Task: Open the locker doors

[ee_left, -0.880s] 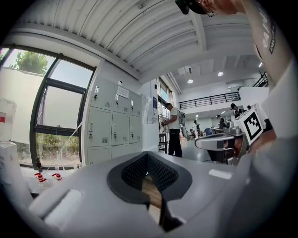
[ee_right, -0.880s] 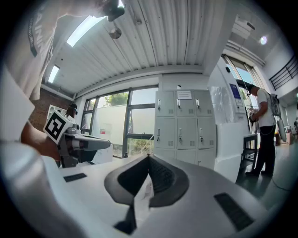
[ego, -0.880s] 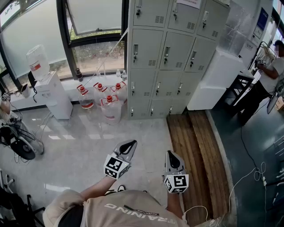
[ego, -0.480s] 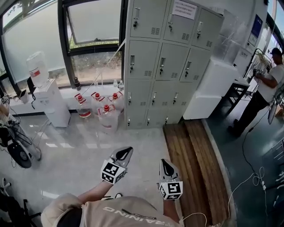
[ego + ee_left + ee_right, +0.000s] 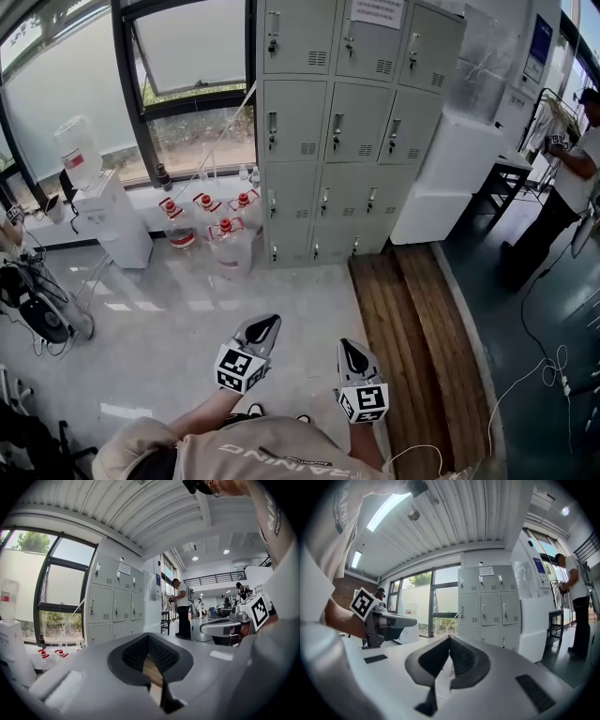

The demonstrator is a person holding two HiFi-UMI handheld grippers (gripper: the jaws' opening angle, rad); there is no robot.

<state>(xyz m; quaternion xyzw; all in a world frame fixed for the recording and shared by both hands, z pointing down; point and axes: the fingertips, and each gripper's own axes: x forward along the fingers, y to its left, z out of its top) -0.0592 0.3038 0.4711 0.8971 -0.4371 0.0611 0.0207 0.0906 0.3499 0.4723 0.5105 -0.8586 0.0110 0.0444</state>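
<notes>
The grey locker block (image 5: 333, 122) stands against the far wall with every door closed, each with a small latch handle. It also shows far ahead in the left gripper view (image 5: 115, 604) and the right gripper view (image 5: 487, 606). My left gripper (image 5: 265, 328) and right gripper (image 5: 352, 354) hang side by side over the pale floor, well short of the lockers. Both are shut with nothing between the jaws, the tips meeting in the left gripper view (image 5: 149, 637) and the right gripper view (image 5: 450, 638).
Several water jugs with red caps (image 5: 220, 230) stand left of the lockers, by a water dispenser (image 5: 98, 202). A white cabinet (image 5: 450, 169) sits to the lockers' right. A wooden floor strip (image 5: 412, 337) runs toward them. A person (image 5: 572, 178) stands at the far right; cables (image 5: 539, 375) lie there.
The view has shifted, so the lockers sit a little further left and higher in the head view. Both grippers stay shut and low in front of the person.
</notes>
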